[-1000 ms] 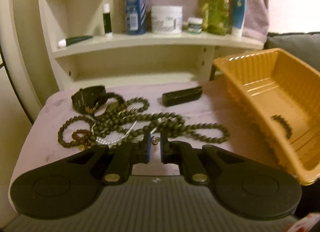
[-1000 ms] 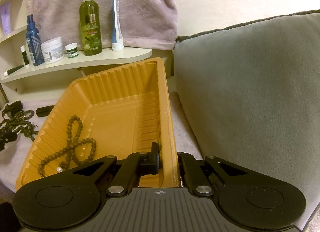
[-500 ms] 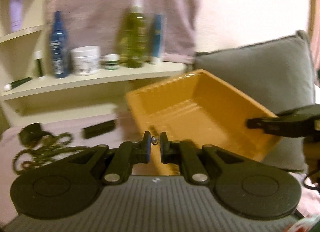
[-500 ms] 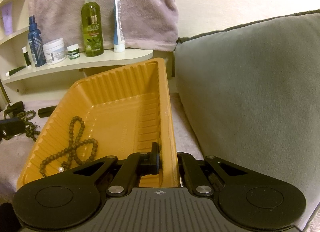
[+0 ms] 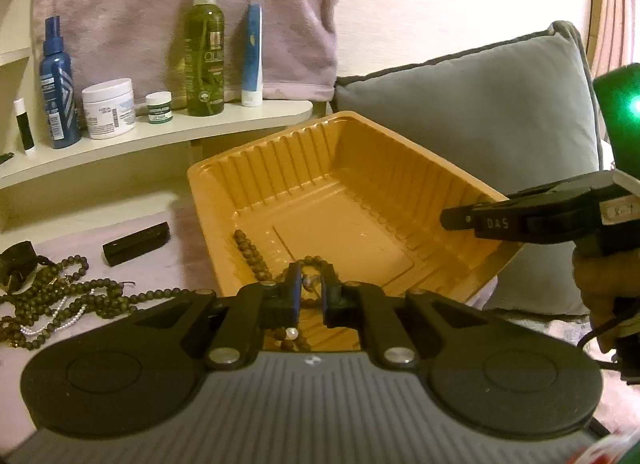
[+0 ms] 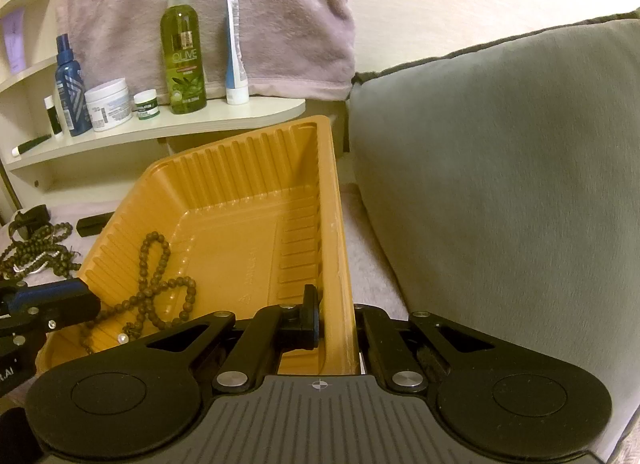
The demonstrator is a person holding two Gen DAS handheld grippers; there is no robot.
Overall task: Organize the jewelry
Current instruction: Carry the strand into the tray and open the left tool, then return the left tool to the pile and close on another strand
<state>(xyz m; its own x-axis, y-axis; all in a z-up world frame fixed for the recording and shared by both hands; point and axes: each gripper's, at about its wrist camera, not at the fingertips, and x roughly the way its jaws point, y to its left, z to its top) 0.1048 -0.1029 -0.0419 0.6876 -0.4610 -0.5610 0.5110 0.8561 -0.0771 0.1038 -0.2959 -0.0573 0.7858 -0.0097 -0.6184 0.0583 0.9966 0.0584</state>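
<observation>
The left tool pinched a small pearly bead over the orange tray, likely to drop it by the bead strand. The right tool clamped the tray's wall, steadying it. More necklaces lay beyond.

The tall green spray bottle on the shelf reads "OLIVE" in pale capitals across its label, with smaller print under it too fine to make out. In the left wrist view, the side of the right gripper, where it clamps the tray rim, carries the white letters "DAS", and a pale sticker further back on it has handwriting I cannot read. At the left edge of the right wrist view, a black part of the other gripper shows the cut-off characters "t.AI"; the labels on the blue bottle, the white jar and the small green-lidded jar are too small to read.
</observation>
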